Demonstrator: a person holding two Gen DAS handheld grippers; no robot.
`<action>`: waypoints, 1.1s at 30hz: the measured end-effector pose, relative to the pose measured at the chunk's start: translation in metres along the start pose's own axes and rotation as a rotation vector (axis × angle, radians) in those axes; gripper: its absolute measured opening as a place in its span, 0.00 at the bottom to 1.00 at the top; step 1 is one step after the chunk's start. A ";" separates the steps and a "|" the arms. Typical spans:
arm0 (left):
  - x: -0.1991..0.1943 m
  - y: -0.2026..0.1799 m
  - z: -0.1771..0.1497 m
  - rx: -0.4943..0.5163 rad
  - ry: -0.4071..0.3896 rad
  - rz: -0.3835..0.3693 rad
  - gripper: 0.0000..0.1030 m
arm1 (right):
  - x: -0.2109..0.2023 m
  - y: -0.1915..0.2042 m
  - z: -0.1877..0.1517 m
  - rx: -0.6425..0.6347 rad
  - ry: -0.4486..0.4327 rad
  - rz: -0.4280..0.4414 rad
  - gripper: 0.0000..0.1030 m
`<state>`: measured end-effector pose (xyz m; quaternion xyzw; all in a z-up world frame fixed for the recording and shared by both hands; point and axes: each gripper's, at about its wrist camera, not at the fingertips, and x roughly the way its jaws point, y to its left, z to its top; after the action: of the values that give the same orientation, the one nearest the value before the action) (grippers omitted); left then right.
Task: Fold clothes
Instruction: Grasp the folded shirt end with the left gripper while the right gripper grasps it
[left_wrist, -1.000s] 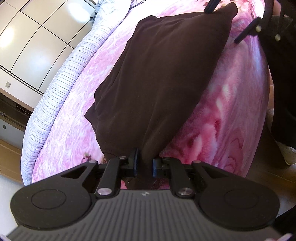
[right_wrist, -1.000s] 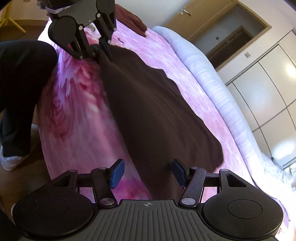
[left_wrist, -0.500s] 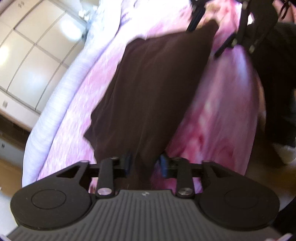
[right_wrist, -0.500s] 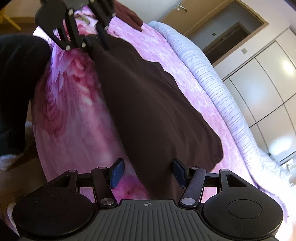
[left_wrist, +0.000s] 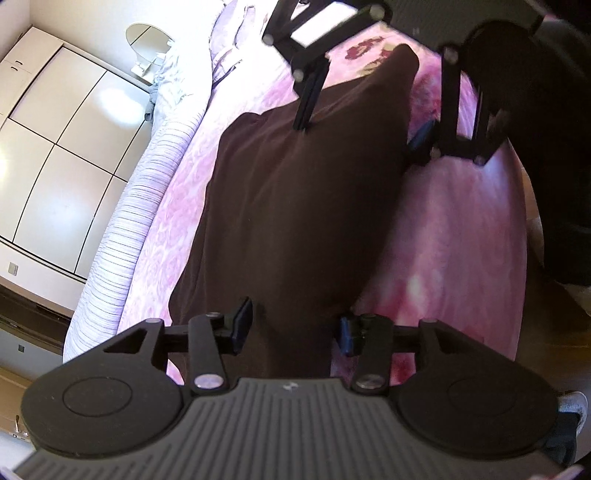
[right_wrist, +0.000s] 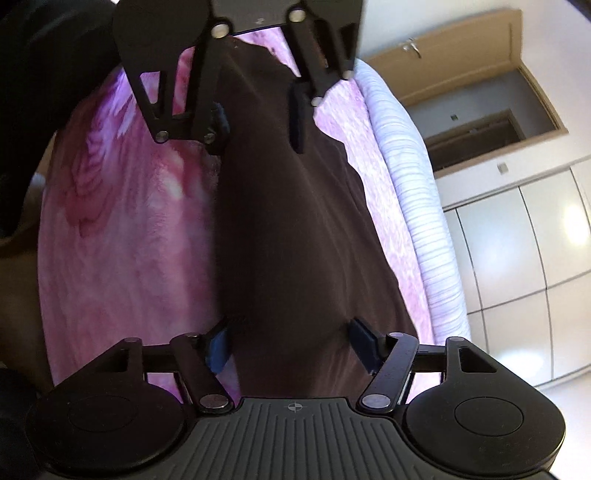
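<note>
Dark brown garment stretched along a pink bed

The pink floral bed (left_wrist: 461, 240) carries the brown garment (left_wrist: 306, 206), its long axis running from left gripper (left_wrist: 291, 326) to right gripper (right_wrist: 291, 341); both jaws are opening, straddling cloth ends without pressing.

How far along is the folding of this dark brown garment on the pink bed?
Done: the dark brown garment lies as a long narrow strip on the pink floral bedspread. In hand: nothing gripped; the left gripper and right gripper are opening astride its two ends. Left: probably the crosswise fold.
</note>
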<state>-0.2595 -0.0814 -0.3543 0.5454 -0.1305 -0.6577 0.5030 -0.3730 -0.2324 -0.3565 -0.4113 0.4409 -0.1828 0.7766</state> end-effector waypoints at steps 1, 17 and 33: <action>0.000 0.000 -0.001 0.000 0.000 -0.001 0.42 | 0.002 -0.001 0.002 0.001 0.002 0.002 0.64; 0.009 0.018 -0.018 0.016 0.075 0.039 0.13 | -0.027 -0.020 -0.020 0.122 -0.044 0.025 0.59; 0.004 0.022 -0.014 -0.017 0.079 -0.006 0.13 | 0.018 -0.015 -0.024 0.042 0.025 -0.073 0.66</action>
<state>-0.2360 -0.0893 -0.3462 0.5670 -0.1033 -0.6382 0.5105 -0.3824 -0.2644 -0.3610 -0.4084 0.4313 -0.2256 0.7722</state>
